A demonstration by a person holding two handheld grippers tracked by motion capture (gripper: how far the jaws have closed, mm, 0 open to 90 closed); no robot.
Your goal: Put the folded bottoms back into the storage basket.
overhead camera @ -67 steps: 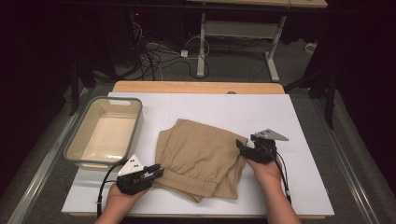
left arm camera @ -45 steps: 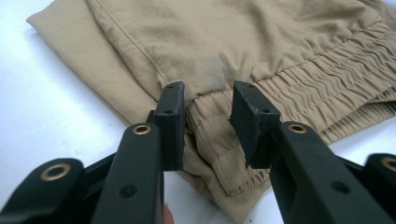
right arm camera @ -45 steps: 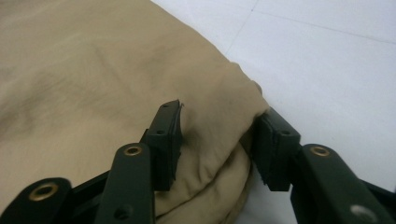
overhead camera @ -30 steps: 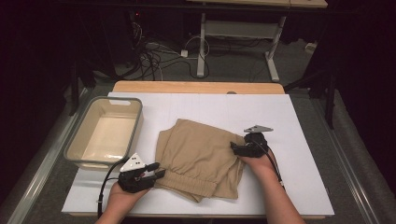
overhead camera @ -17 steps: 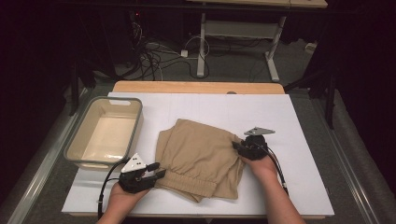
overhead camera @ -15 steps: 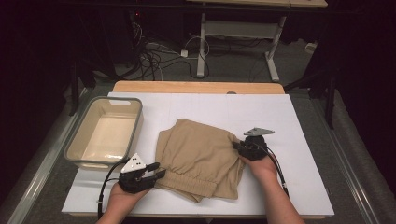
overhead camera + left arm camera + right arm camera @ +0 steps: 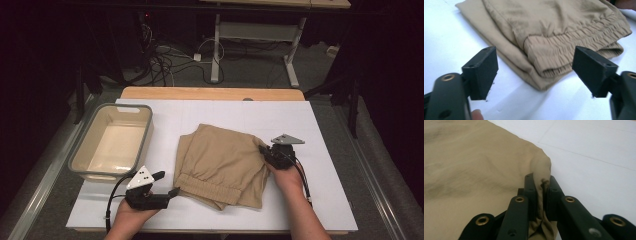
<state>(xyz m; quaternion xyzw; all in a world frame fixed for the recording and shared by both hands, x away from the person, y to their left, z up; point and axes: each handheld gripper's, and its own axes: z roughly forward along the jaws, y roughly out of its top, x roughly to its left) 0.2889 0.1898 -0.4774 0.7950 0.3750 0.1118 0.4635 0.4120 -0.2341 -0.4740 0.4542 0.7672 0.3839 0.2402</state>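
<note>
Since the earlier frames, the right gripper (image 7: 264, 151) has been brought in against the right edge of the folded shorts (image 7: 220, 165) and clamped there, while the left gripper (image 7: 166, 184) has had its jaws just opened wide, with nothing pressed between them.

Going from largest to smallest: the counter (image 7: 325, 130) is covered by a smooth white sheet, with a strip of pale wood seen along its far edge. The shorts are laid near the middle of it, a soft tan woven cloth folded into a rough rectangle of several layers, with a gathered, ribbed elastic waistband (image 7: 564, 53) turned toward the near side. A rounded rectangular tub (image 7: 82, 162) of cloudy grey plastic, with nothing in it, is stood to the left, well apart from the cloth.

In the right gripper view a bunched ridge of fabric is seen squeezed between the closed jaws. In the left gripper view the waistband corner lies just ahead of the spread jaws, untouched.

The work is judged to be partway through: the garment is already folded and one side is gripped, but the near left corner has not yet been taken, and the shorts have not been lifted or placed in the tub
</note>
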